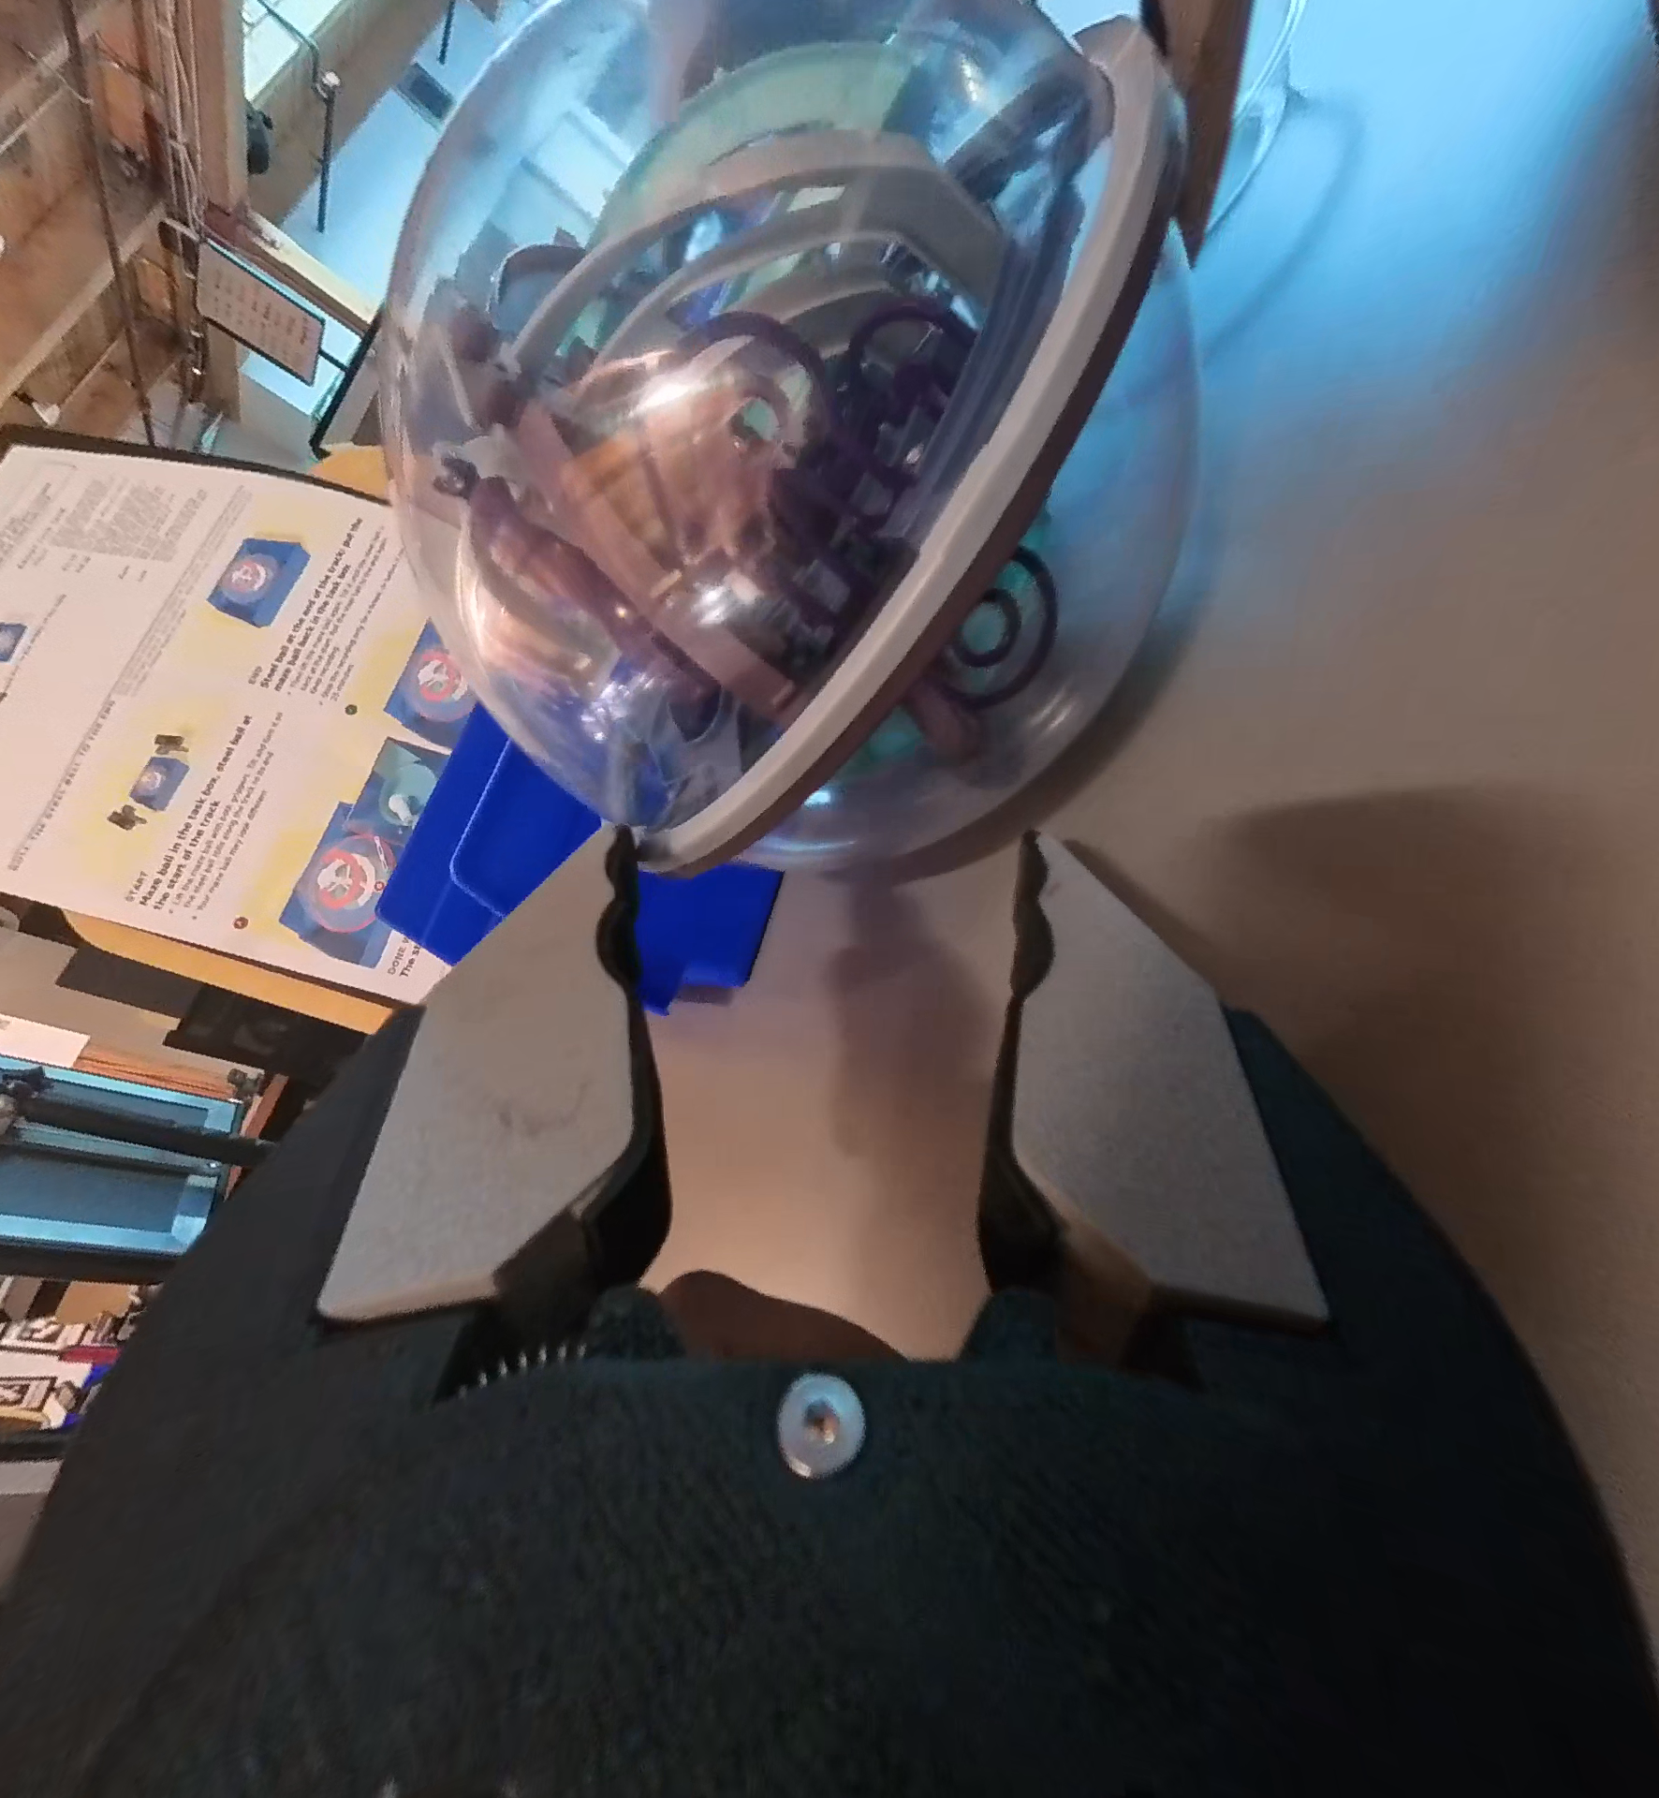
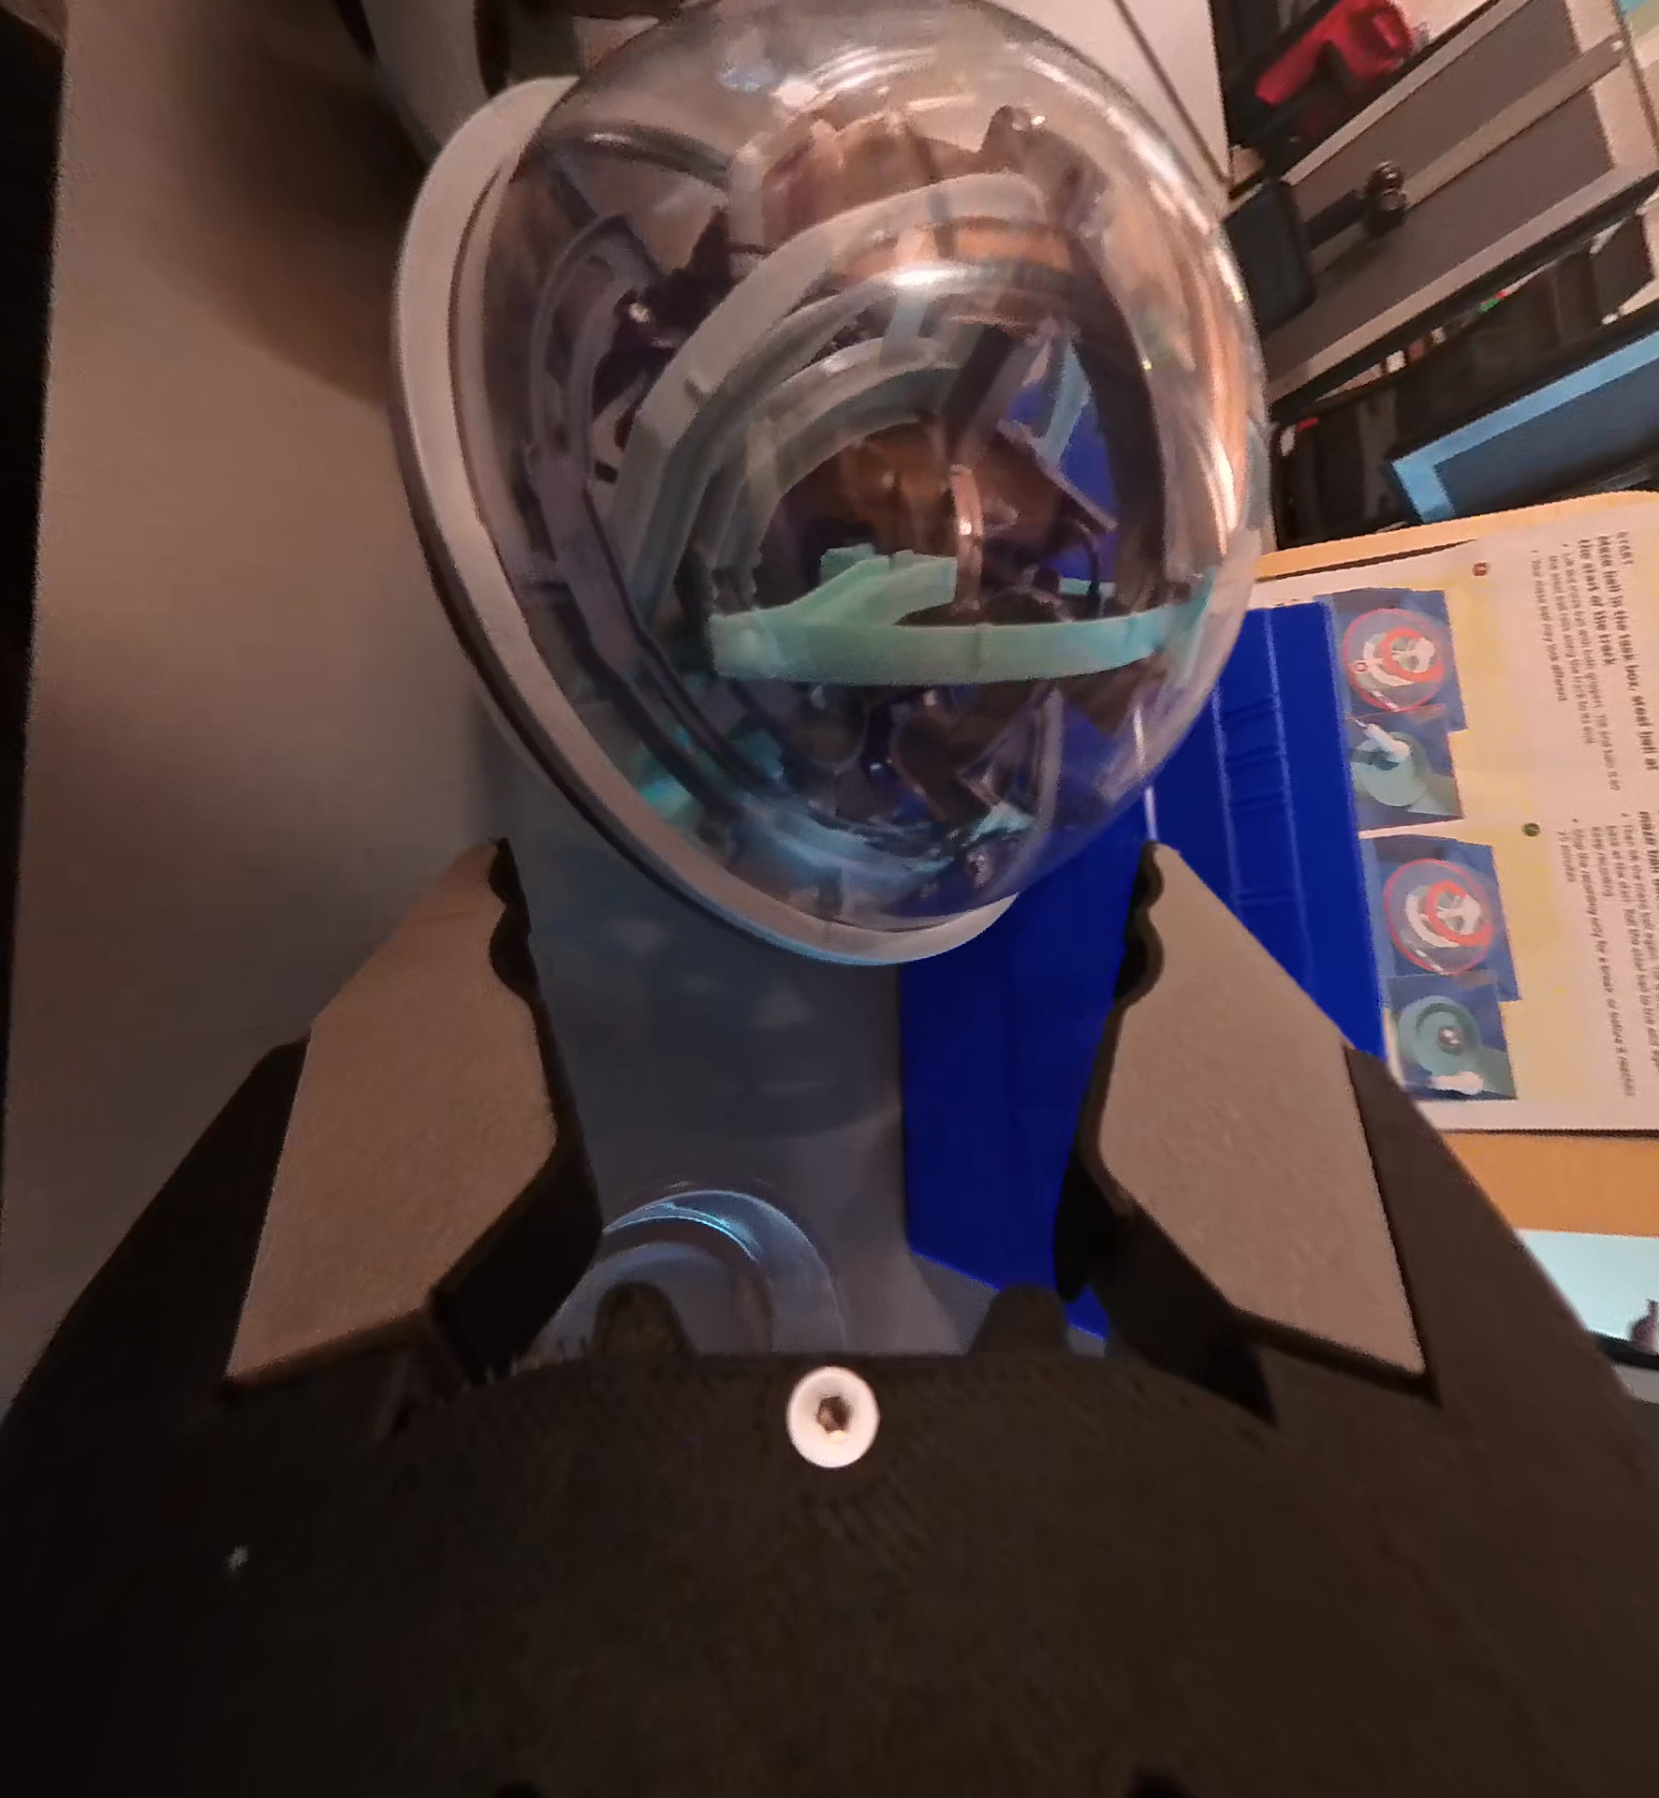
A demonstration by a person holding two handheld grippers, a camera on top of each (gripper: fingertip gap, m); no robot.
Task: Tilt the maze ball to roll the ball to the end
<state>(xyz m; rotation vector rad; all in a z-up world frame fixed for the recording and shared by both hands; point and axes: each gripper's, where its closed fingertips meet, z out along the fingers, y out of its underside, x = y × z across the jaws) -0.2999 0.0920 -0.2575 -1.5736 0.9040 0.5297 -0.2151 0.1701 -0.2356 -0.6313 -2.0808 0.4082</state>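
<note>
The clear maze ball [image 1: 787,438] hangs above the table [image 1: 1390,681], just past both sets of jaws at twelve o'clock. Left gripper [image 1: 826,856] has jaws apart, one fingertip [image 1: 616,866] touching the ball's pale rim. Right gripper [image 2: 821,861] jaws stand wide apart, pressing on nothing; blue bin [image 2: 1244,827] beyond
</note>
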